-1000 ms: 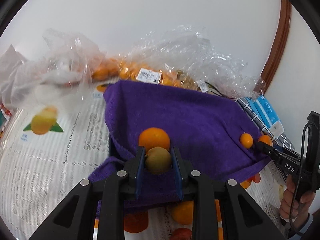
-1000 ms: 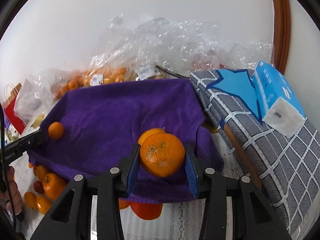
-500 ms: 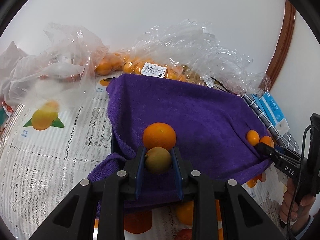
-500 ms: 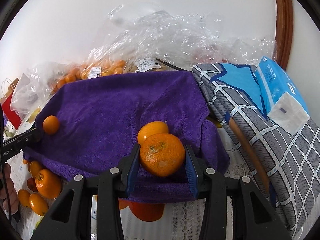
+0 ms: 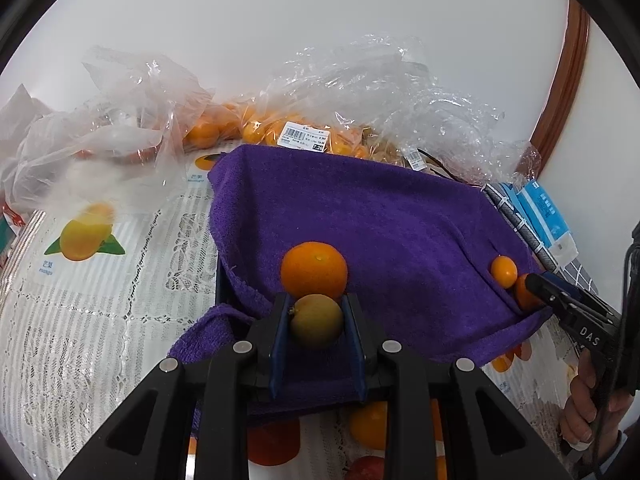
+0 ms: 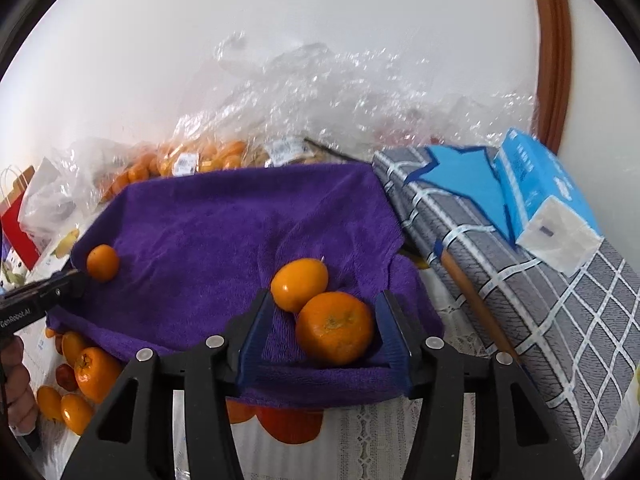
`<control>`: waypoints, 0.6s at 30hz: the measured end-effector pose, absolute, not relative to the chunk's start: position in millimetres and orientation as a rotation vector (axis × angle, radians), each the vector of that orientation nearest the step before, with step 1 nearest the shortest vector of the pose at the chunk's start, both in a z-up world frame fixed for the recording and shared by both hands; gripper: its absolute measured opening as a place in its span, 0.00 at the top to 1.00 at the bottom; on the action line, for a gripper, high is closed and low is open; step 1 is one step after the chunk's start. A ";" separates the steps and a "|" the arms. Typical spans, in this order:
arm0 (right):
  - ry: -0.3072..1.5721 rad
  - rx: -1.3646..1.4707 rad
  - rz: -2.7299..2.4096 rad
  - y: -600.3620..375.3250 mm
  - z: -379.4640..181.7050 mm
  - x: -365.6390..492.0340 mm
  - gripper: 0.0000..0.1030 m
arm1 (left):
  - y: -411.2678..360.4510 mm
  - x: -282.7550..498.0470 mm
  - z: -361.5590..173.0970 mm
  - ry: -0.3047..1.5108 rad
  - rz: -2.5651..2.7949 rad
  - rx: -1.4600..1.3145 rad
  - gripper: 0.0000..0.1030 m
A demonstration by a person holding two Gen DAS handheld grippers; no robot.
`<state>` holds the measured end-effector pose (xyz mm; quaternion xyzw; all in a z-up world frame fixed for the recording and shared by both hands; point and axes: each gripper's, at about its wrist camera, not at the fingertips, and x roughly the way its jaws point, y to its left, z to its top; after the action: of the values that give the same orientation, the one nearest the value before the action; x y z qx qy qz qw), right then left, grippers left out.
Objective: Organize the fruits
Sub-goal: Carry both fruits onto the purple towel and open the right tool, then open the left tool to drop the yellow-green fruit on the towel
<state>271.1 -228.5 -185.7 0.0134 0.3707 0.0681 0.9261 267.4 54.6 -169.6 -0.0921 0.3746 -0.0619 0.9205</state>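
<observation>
Deep purple towel point(image 5: 380, 216) fills mid-frame. On it, a bright orange mandarin point(image 5: 313, 269), and just below, a dull olive-yellow fruit point(image 5: 316, 321) between blue pads point(image 5: 280, 344) on black fingers. White lace tablecloth point(image 5: 80, 320) at left, printed with a yellow mango. In the right wrist view, grey cloth point(image 6: 560, 320) with white checks at right, a blue-and-white pack point(image 6: 544, 196) on it.

Your left gripper point(image 5: 316, 322) is pinching a yellow-green fruit point(image 5: 316, 320); an orange point(image 5: 313, 270) is lying just beyond. Between your right gripper's point(image 6: 324, 330) parted fingers a mandarin point(image 6: 335, 328) is sitting, touching another point(image 6: 299, 284).
</observation>
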 end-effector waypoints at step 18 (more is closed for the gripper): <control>0.813 0.039 0.136 -179.6 -155.2 178.0 0.41 | 76.3 235.4 -135.4 0.689 -0.098 -0.137 0.51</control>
<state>178.0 -179.6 -155.2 0.0190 0.3950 0.0660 0.9161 235.4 76.3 -135.4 -0.0671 0.3373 -0.0482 0.9378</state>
